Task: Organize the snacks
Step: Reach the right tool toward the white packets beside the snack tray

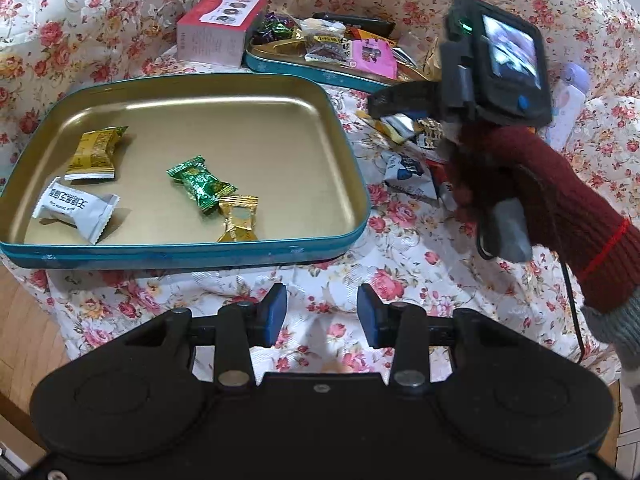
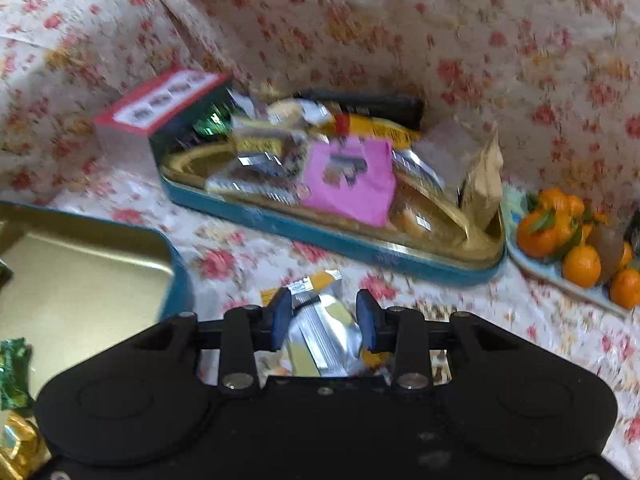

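A teal tin tray [image 1: 352, 152] with a gold inside holds a yellow snack [image 1: 94, 154], a white snack [image 1: 76, 210], a green candy [image 1: 200, 186] and a gold candy [image 1: 238, 218]. My left gripper [image 1: 322, 316] is open and empty over the cloth in front of the tray. My right gripper [image 2: 326, 318] is open, its fingers on either side of a silver and yellow snack packet [image 2: 320, 332] on the cloth. It also shows in the left wrist view [image 1: 384, 106], above a pile of loose snacks [image 1: 408, 168]. The right wrist view is blurred.
A second teal tin [image 2: 320, 236] heaped with snack packets sits behind, with a pink packet [image 2: 352, 180] on top. A red and white box [image 1: 216, 32] stands beside it. A plate of oranges [image 2: 576, 248] is at the far right. Flowered cloth covers everything.
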Motion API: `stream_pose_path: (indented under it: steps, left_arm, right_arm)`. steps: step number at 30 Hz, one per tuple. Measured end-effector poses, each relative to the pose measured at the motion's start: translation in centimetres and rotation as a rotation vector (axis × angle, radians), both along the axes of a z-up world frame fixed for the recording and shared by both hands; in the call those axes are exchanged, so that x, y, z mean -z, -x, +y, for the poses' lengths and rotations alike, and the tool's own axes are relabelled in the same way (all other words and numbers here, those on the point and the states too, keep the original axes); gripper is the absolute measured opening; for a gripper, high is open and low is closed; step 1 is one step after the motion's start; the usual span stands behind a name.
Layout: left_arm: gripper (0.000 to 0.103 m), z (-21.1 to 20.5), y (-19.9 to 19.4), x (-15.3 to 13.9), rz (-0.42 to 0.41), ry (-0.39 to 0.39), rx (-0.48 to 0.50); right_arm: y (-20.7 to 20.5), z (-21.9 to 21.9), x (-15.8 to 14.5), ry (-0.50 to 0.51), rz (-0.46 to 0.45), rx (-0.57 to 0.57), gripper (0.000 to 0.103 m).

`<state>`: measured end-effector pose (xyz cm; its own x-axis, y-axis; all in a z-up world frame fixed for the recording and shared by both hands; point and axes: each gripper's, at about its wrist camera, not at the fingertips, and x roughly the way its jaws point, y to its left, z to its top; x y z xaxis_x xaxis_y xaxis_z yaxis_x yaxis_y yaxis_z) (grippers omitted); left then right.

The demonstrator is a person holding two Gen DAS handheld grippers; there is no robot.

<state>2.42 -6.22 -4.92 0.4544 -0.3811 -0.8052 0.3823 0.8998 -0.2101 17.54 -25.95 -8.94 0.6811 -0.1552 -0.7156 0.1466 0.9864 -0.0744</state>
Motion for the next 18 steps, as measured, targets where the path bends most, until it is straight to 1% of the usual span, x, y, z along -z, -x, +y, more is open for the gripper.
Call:
stream_pose_path:
  steps: [5, 8, 10, 16, 18]
  left_arm:
    - [0.048, -0.7, 0.1, 0.0, -0.007, -0.007, 0.023]
    - [0.048, -1.7, 0.3, -0.3, -0.029, -0.011, 0.053]
    - [0.048, -2.5, 0.5, -0.8, -0.054, -0.015, 0.074]
    - [0.048, -5.0, 0.5, -1.8, -0.120, -0.034, 0.135]
    - [0.048, -5.9, 0.3, -1.9, -0.134, -0.042, 0.152]
  right_arm:
    - [2.6, -2.0, 0.0, -0.051, 0.005, 0.070, 0.037]
    - [4.7, -3.2, -0.2, -0.068, -0.003, 0.110, 0.037]
    - [6.3, -3.8, -0.4, -0.092, -0.024, 0.130, 0.037]
    - [12.7, -5.6, -2.5, -0.217, -0.233, 0.227, 0.038]
    - [14.6, -5.8, -2.8, -0.224, -0.278, 0.259, 0.038]
